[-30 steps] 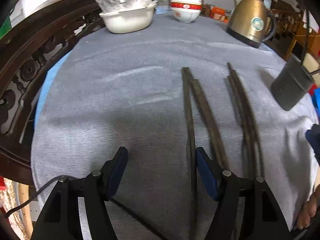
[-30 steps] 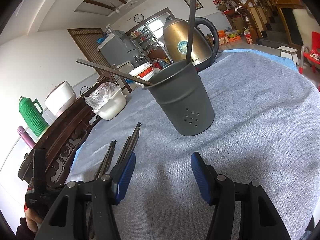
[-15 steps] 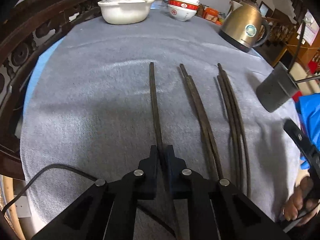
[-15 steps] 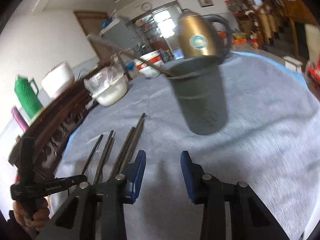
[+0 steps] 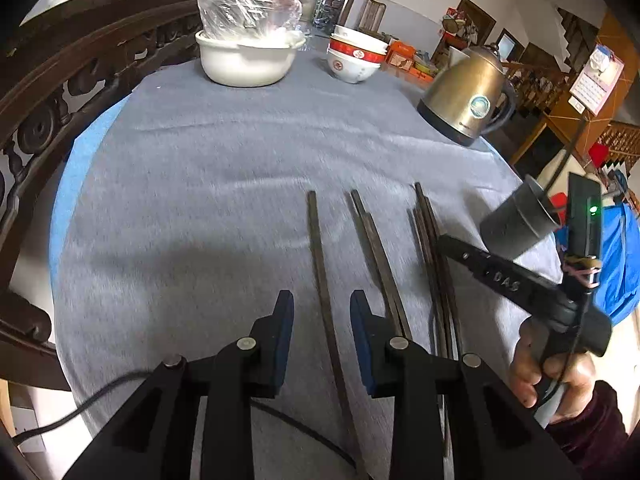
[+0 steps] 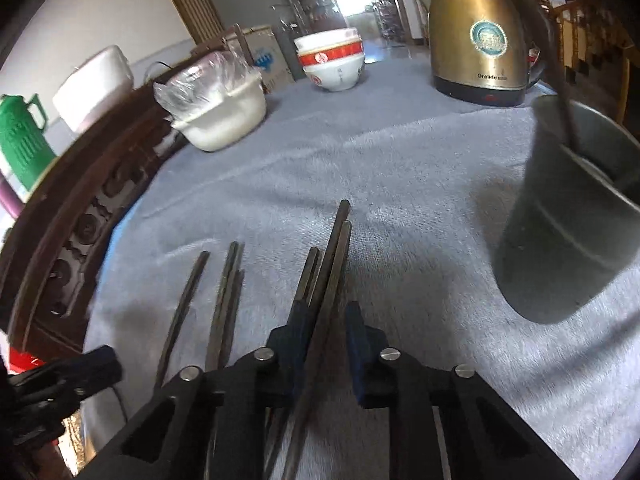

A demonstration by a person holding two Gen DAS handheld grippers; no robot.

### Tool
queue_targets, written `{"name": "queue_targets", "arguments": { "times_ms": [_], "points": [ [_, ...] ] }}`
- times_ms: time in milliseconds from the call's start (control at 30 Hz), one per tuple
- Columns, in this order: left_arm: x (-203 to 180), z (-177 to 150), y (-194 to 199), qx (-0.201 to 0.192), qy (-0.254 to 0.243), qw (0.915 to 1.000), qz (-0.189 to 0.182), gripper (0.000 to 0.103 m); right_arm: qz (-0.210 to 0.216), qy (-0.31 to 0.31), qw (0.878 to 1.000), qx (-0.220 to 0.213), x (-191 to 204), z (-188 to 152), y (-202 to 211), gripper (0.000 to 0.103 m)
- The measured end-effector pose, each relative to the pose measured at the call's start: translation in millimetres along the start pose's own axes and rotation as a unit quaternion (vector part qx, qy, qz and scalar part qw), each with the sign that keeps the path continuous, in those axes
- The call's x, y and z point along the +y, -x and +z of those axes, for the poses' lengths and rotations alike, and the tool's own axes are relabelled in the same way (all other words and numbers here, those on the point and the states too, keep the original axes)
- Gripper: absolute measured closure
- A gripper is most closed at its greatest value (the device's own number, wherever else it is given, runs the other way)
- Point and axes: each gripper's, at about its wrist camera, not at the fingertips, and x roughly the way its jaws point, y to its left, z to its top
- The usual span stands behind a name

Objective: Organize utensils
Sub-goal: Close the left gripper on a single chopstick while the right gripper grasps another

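Observation:
Several dark chopsticks lie lengthwise on the grey cloth point(image 5: 200, 200). My left gripper point(image 5: 321, 300) hovers low over a lone chopstick point(image 5: 316, 240), which lies loose on the cloth. Its jaws are opening and the pads stand clear of it. Right of it lie a pair point(image 5: 376, 256) and a further bundle point(image 5: 430, 240). My right gripper point(image 6: 326, 312) straddles that bundle point(image 6: 336, 248); its jaws are closing, with a thin gap still at the right pad. The dark metal holder point(image 6: 568, 240) stands to the right with chopsticks in it.
At the far side stand a white bowl with a plastic bag point(image 5: 248, 56), stacked red-and-white bowls point(image 5: 354, 60) and a gold kettle point(image 5: 468, 96). A carved wooden chair back point(image 5: 60, 92) borders the left edge. A hand point(image 5: 552, 376) holds the right gripper.
The left gripper shut on one chopstick, drew it left away from the pair, then opened. The right gripper swung left from the holder to the chopstick bundle while its jaws narrowed.

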Motion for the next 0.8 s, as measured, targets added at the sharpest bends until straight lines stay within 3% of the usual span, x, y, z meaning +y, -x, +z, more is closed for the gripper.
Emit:
{"name": "queue_targets", "arguments": {
  "times_ms": [367,500,667,800],
  "points": [
    [7.6,23.4,-23.8,0.016,-0.006,0.9997,0.014,0.073,-0.031,-0.024,0.999,0.005,-29.0,-4.6,4.3,0.094],
    [7.1,35.0,-39.1,0.036,-0.008,0.9992,0.015,0.073,0.001,-0.042,0.999,-0.017,-28.6,0.9,13.1,0.093],
    [7.3,47.1,-51.0,0.062,-0.008,0.9980,-0.004,0.073,-0.025,-0.031,0.999,-0.024,-15.3,13.9,7.8,0.089],
    [11.0,56.3,-63.2,0.087,-0.002,0.9961,-0.010,0.073,-0.023,-0.033,0.999,-0.001,-11.4,19.7,-6.9,0.089]
  ]
}}
